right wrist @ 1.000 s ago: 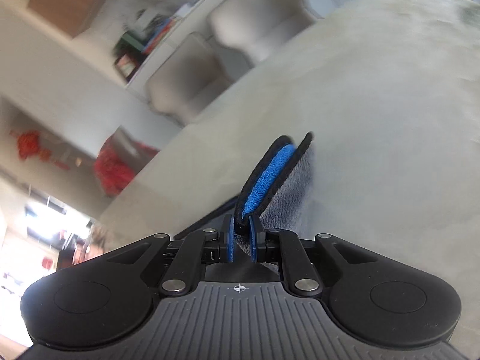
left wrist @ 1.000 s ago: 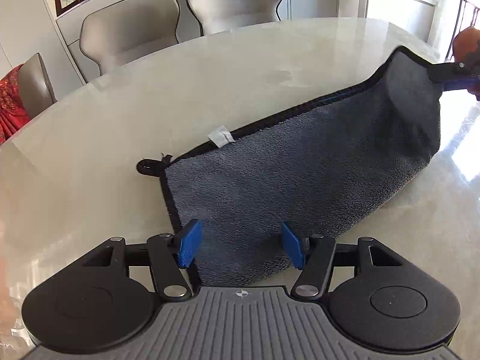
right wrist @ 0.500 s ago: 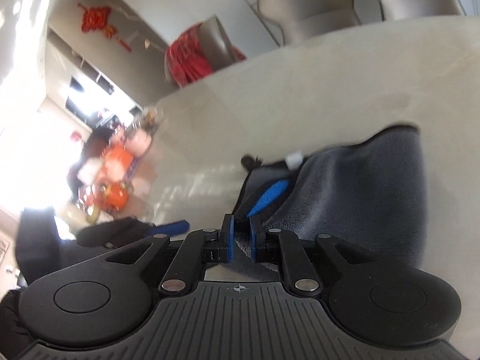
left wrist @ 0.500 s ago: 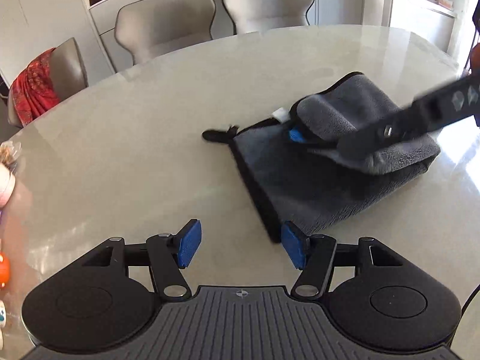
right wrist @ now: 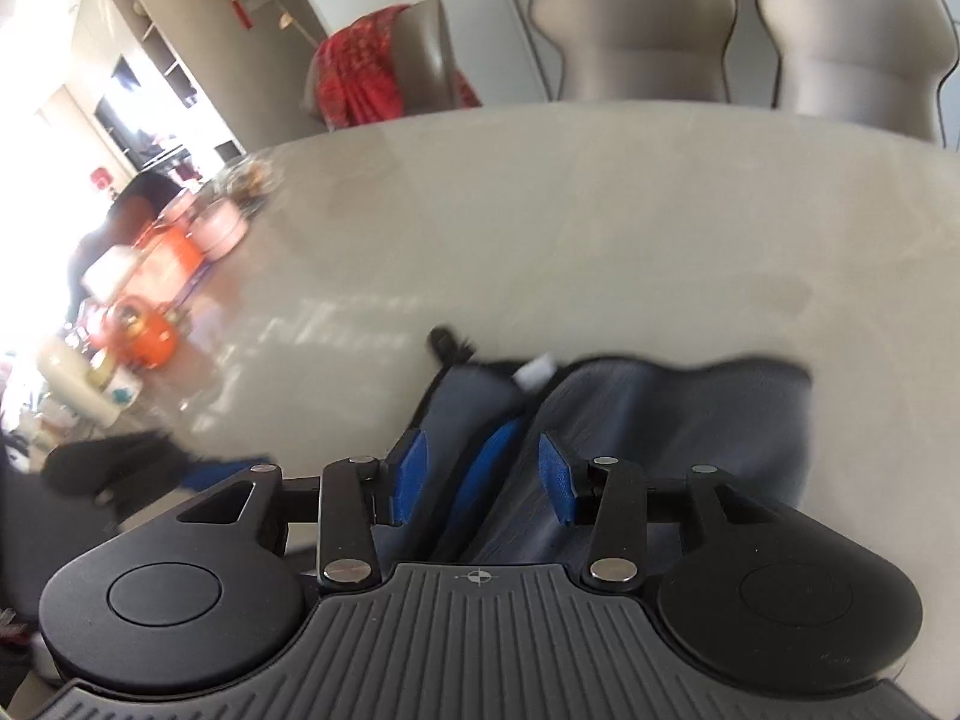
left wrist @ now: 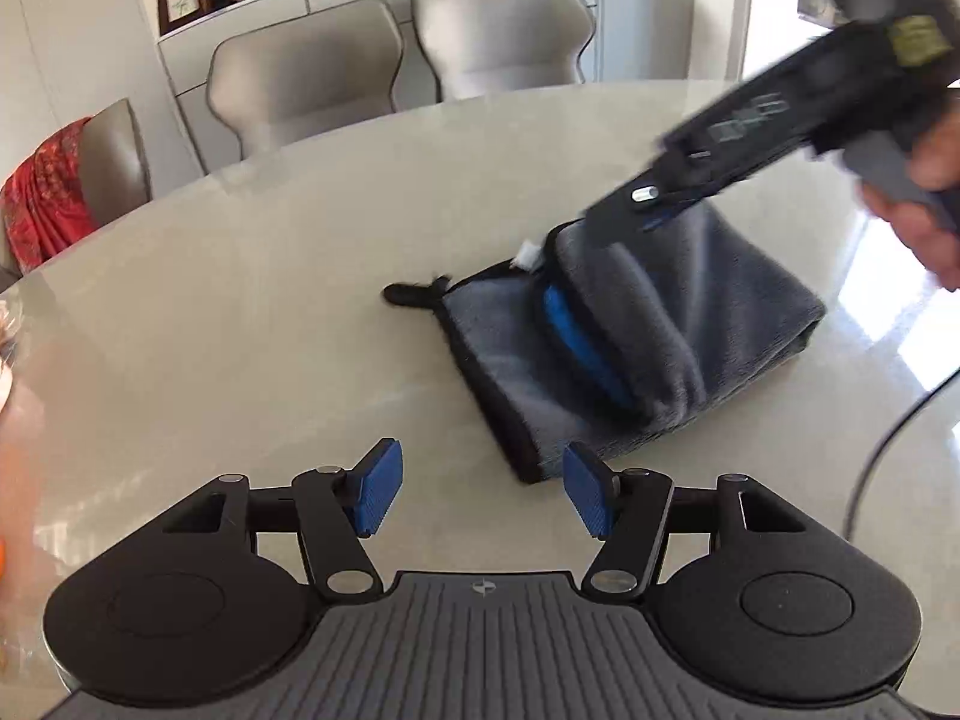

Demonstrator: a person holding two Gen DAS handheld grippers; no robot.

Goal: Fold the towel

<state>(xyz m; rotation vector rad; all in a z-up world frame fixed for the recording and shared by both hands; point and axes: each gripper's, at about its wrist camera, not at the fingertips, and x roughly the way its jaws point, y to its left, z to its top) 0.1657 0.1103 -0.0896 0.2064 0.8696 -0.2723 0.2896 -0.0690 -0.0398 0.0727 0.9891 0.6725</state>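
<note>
Your left claw (left wrist: 483, 495) stood wide open just short of the towel's near corner, holding nothing. The gray towel (left wrist: 690, 324) lay on the pale counter (left wrist: 270, 300), its top layer doubled over so a strip of blue lining (left wrist: 576, 336) showed along the fold, with a white tag (left wrist: 528, 255) and a dark loop (left wrist: 408, 295) at its far edge. Your right claw (right wrist: 480, 483) hung over the folded towel (right wrist: 678, 420) with its blue pads (right wrist: 411, 474) parted and the cloth free between them. Two beige chairs (left wrist: 498, 36) stood beyond the counter.
</note>
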